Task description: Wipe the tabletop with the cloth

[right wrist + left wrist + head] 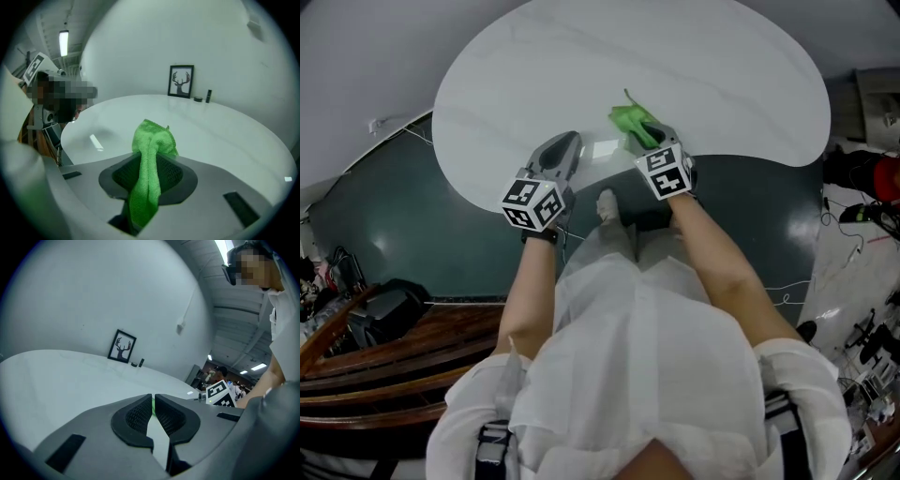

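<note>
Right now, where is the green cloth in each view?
Head view: the cloth is upper middle, sticking out of the right gripper at the near edge of the white tabletop.
Right gripper view: centre, pinched between the jaws.
Left gripper view: only a thin green sliver beyond the closed tips of the left gripper, probably the cloth.
Shared landmark: the white tabletop, in all three views.

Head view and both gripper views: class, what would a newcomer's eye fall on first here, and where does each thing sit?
The bright green cloth stands out most, clamped in the right gripper over the near edge of the pale rounded tabletop. Beside it, the left gripper hangs over the same edge with jaws together, holding nothing. A framed deer picture stands at the table's far side.
</note>
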`<state>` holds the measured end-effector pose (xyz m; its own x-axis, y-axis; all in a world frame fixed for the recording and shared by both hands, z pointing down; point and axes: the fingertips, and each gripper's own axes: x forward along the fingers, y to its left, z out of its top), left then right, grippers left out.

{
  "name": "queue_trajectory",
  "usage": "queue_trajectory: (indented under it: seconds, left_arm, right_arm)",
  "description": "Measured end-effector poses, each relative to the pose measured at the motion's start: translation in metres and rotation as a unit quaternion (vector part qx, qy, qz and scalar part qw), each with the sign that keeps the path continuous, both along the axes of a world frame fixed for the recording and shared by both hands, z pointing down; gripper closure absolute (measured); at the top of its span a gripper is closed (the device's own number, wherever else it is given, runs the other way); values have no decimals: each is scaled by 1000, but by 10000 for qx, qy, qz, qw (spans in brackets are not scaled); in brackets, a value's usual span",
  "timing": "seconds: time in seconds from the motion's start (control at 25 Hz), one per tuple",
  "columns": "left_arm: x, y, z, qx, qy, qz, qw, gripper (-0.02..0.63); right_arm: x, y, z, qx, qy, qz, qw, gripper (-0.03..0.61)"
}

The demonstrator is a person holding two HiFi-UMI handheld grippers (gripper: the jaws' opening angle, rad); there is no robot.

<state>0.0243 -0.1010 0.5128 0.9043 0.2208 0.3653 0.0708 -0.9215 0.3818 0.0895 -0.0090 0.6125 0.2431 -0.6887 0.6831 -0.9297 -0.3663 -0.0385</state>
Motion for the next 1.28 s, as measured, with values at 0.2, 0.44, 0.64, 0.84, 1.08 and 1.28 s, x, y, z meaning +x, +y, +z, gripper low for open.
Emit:
queue_trajectory:
  seconds: [0.2,0.44,0.64,0.84,1.08,1.28]
  left_arm:
    - [24,58,-3,50,-79,104,9999,586]
    - [59,118,-1,107,-102,154,9998,586]
    - [91,157,-6,157,-25,138,9998,586]
    - [112,192,-10,302,24,80,9995,586]
    - [141,206,-24,403,159,27,9991,586]
    - [160,187,-27,406,212,58,9989,586]
  right_arm:
    - [71,89,2,-27,20,689,9976,491]
    - [152,219,11,-117,52,1490,9888,491]
    - [212,330,14,-245,92,2171,9758,491]
    - [258,430,20,-267,26,2927,9558,491]
    - [313,488,23,-459,48,3484,9362,491]
    - [350,495,22,-446,52,4013,9149,491]
